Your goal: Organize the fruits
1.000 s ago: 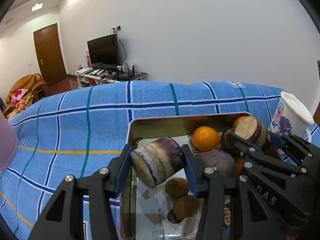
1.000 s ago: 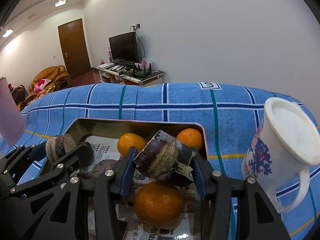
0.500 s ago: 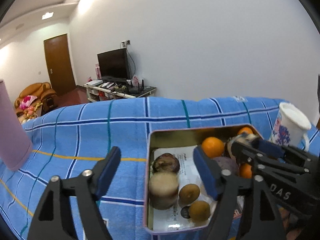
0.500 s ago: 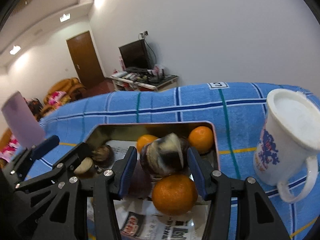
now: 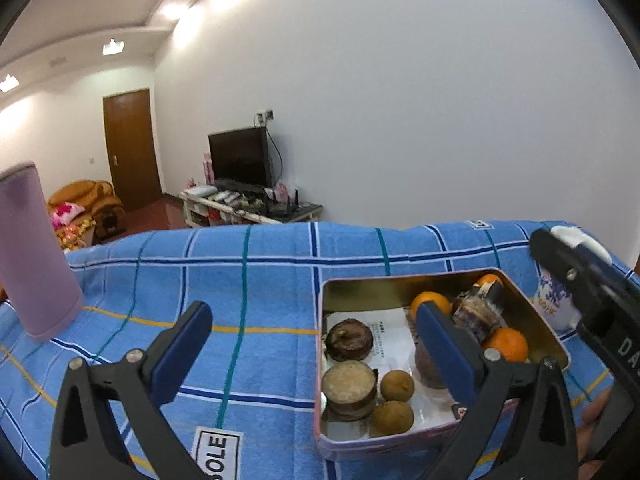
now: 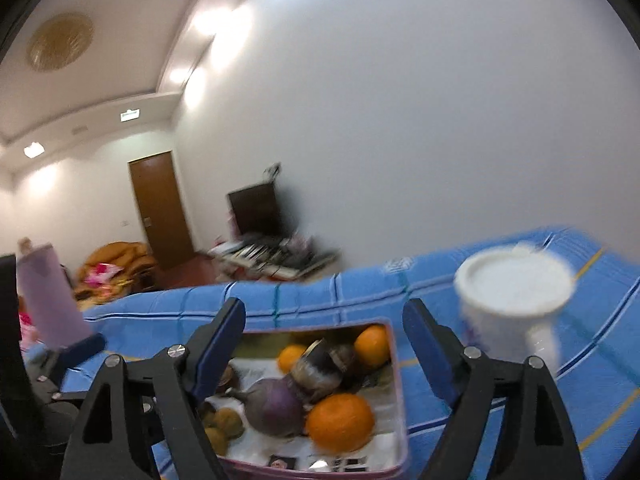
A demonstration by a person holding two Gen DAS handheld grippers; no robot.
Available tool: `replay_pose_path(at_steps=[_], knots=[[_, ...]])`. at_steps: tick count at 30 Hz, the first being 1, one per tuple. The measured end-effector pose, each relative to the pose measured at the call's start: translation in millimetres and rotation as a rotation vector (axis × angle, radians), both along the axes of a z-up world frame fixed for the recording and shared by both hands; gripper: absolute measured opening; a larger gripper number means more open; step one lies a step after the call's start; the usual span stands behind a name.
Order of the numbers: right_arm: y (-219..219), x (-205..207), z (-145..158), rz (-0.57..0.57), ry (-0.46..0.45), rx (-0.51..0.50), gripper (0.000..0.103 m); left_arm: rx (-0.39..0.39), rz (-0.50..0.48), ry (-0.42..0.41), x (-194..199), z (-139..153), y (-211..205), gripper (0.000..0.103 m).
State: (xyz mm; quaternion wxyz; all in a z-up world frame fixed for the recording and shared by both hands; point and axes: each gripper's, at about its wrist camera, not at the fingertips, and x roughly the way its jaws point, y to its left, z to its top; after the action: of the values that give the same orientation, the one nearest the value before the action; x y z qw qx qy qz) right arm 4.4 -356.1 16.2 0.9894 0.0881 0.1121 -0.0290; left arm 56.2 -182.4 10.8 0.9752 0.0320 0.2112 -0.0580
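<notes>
A metal tin [image 5: 400, 277] on the blue checked cloth holds oranges [image 5: 509, 343], two small brown fruits [image 5: 397, 386] and cut cane pieces [image 5: 349, 389]. My left gripper [image 5: 312, 312] hovers before the tin's left edge, its jaws opening wide with nothing between them. In the right wrist view, another cane piece [image 6: 320, 368] rests among an orange [image 6: 344, 420] and a purple bulb [image 6: 276, 404] in the tin [image 6: 397, 384]. Above it my right gripper [image 6: 324, 312] has jaws opening, the pads clear of the fruit.
A white mug [image 6: 516, 296] with blue print stands just right of the tin. A pink tumbler [image 5: 32, 252] stands on the cloth at far left. Bare cloth stretches between tumbler and tin. A TV stand, a door and a sofa lie beyond the table.
Both grippers let go of their cane pieces, which now lie in the tin. Both jaws spread wide, and both grippers pulled back and rose away from the tin.
</notes>
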Motion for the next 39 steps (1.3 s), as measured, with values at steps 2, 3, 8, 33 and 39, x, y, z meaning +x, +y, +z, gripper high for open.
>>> replay_pose_path(at_steps=[2,3,8,33,39], knots=[[6,-10,4,-0.029,-0.04,-0.04,0.083,0.008,0.007,-0.017,-3,0,0,0.103],[8,-14,6,-0.036,-0.055,-0.051,0.083,0.005,0.005,-0.017,-4,-1,0,0.103],[14,-27,11,-0.043,-0.091,-0.08,0.083,-0.01,0.004,-0.023,-11,-3,8,0.103],[31,-102,19,-0.107,-0.151,-0.145,0.083,-0.021,-0.026,-0.105,-72,2,25,0.103],[36,-106,19,-0.114,-0.166,-0.163,0.083,-0.034,-0.022,-0.113,-81,2,28,0.103]])
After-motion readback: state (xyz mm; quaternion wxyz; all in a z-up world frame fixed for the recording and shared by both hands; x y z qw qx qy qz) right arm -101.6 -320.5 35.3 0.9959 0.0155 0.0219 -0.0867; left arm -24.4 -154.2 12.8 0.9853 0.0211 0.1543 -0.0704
